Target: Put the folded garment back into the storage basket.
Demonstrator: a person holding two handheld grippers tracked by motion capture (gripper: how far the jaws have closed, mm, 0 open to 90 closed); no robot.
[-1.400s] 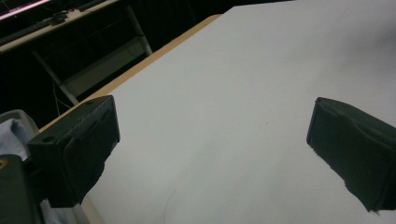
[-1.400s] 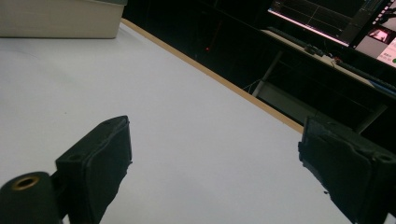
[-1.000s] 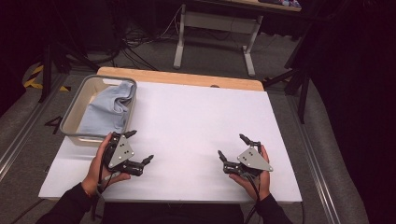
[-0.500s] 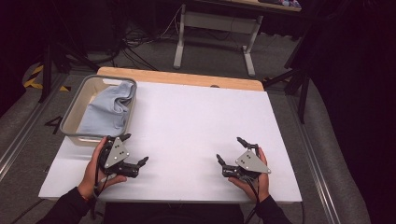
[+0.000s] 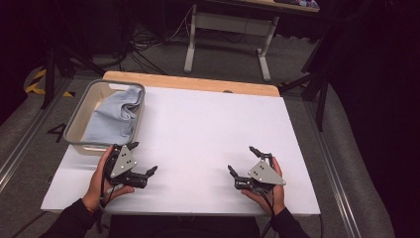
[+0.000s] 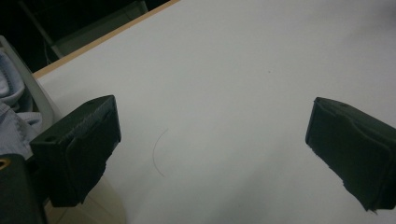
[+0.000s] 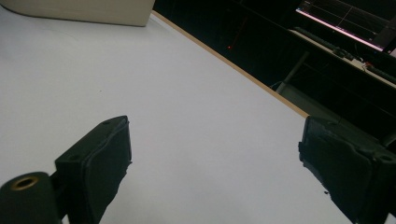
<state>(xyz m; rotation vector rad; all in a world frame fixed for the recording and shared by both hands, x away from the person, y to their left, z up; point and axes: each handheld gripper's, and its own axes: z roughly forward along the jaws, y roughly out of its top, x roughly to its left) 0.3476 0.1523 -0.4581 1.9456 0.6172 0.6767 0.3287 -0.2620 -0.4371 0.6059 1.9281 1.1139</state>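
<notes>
Both grippers, left (image 5: pixel 142 161) and right (image 5: pixel 243 160), rest wide open, empty; the cloth (image 5: pixel 113 117) waits in the bin (image 5: pixel 79 115), near the left.

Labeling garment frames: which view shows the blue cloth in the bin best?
High view: the blue cloth lies crumpled in the grey bin, seen whole. The left gripper view catches a strip of it at the left edge. The right gripper view shows just a bin wall.
</notes>
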